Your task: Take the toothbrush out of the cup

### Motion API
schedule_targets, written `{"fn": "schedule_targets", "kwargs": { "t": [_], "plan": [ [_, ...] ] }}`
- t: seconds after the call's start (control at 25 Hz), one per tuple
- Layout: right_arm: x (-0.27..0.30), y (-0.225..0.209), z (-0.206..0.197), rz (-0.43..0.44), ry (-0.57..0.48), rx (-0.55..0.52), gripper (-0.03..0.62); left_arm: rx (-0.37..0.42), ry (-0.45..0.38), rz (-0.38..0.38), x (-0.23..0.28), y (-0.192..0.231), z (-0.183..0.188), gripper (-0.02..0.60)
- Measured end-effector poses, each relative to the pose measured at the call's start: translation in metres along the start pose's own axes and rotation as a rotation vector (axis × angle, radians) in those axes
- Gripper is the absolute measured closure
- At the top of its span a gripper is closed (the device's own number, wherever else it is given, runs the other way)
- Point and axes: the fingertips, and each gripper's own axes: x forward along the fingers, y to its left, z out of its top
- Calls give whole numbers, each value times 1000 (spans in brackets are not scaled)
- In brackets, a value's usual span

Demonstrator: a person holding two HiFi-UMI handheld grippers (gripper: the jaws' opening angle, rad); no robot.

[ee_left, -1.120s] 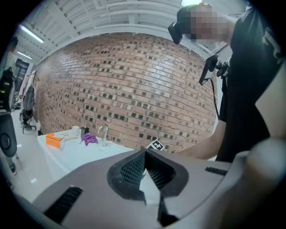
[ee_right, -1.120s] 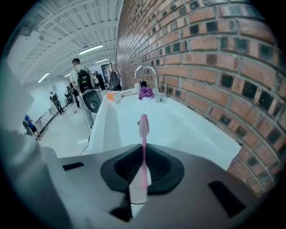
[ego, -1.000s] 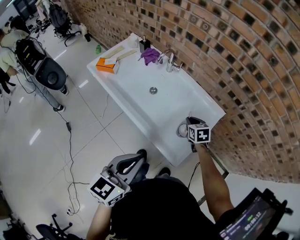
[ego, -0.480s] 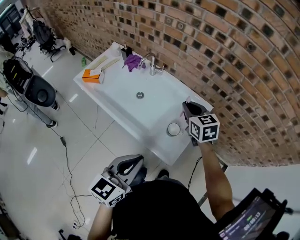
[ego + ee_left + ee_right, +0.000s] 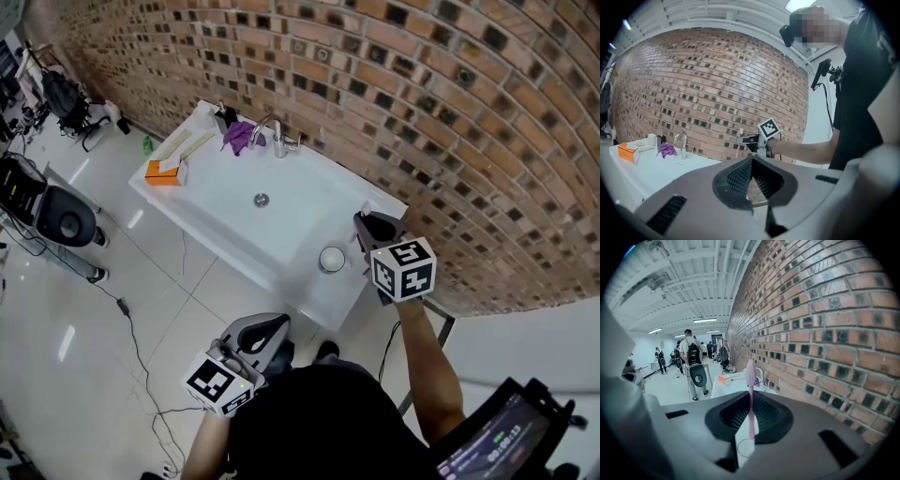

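Note:
A pink toothbrush stands upright between the jaws of my right gripper, which is shut on it. In the head view that gripper hangs just right of the white cup, close to the brick wall. The cup sits at the near right end of the white sink counter, and its rim shows below the brush handle. My left gripper is held low, off the counter's front edge. In the left gripper view its pads meet, shut on nothing.
A chrome faucet, a purple cloth, a dark holder and an orange box stand at the counter's far end; the drain lies mid-basin. Brick wall runs behind. A cable crosses the floor. People stand far off.
My right gripper has risen from over the cup and drawn to its right with the toothbrush; the cup now shows uncovered. The left gripper has stayed low.

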Motion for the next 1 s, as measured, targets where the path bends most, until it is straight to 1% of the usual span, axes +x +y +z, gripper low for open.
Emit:
{"fn": "schedule_targets", "kwargs": {
  "t": [0.36,0.68,0.84,1.0],
  "plan": [
    [-55,-4,-20,-53,17,19,586,16,37,-137,36,-16,0,581],
    [-102,-10,-33,-104,-2,65,586,45,66,-256,70,-32,4,581],
    [-120,-7,-34,-120,-19,98,586,50,75,-295,81,-36,7,581],
    [-133,-4,-39,-129,-40,140,586,45,74,-308,89,-36,9,581]
  ]
}}
